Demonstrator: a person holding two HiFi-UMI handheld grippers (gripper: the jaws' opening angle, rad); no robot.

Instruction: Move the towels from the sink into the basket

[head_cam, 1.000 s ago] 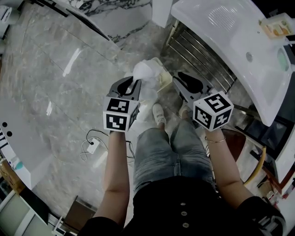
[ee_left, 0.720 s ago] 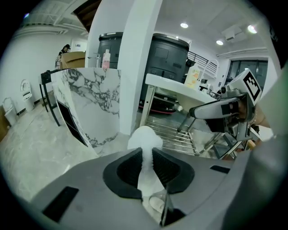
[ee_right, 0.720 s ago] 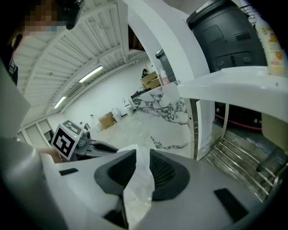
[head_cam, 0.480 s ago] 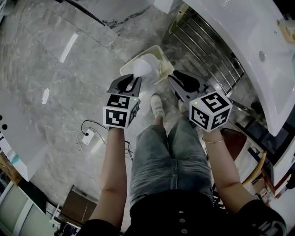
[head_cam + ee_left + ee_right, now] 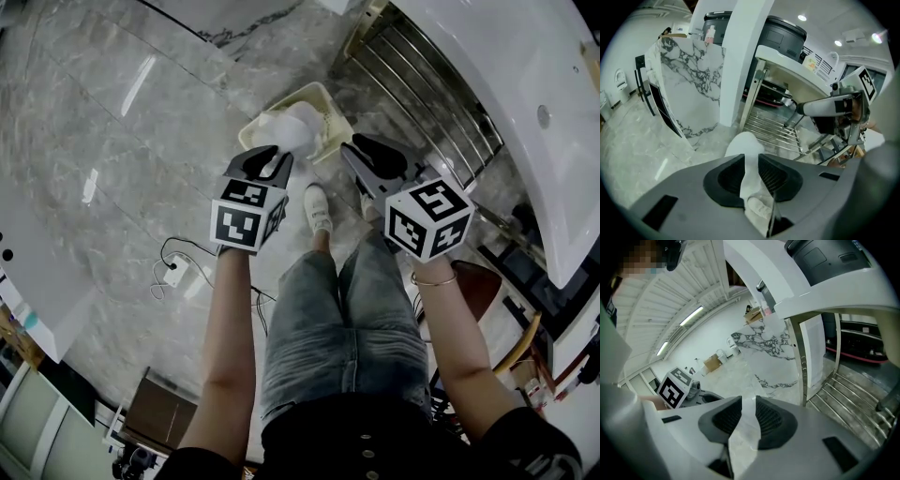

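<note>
The left gripper is clamped on a white towel. Its jaws are pressed to a narrow slit with the cloth pinched between them and bunching out ahead. The right gripper holds nothing, and its jaws also stand a narrow slit apart, with pale floor showing through. The towel hangs over the cream basket, which stands on the floor at 1 o'clock from the left gripper. Compared with 1 s earlier, more of the basket rim is exposed and the towel bunch looks smaller. Both grippers keep the same spacing. The floor is grey marble. A metal rack sits under the white sink at 2 o'clock, and a white plug with cable lies at 8 o'clock.
</note>
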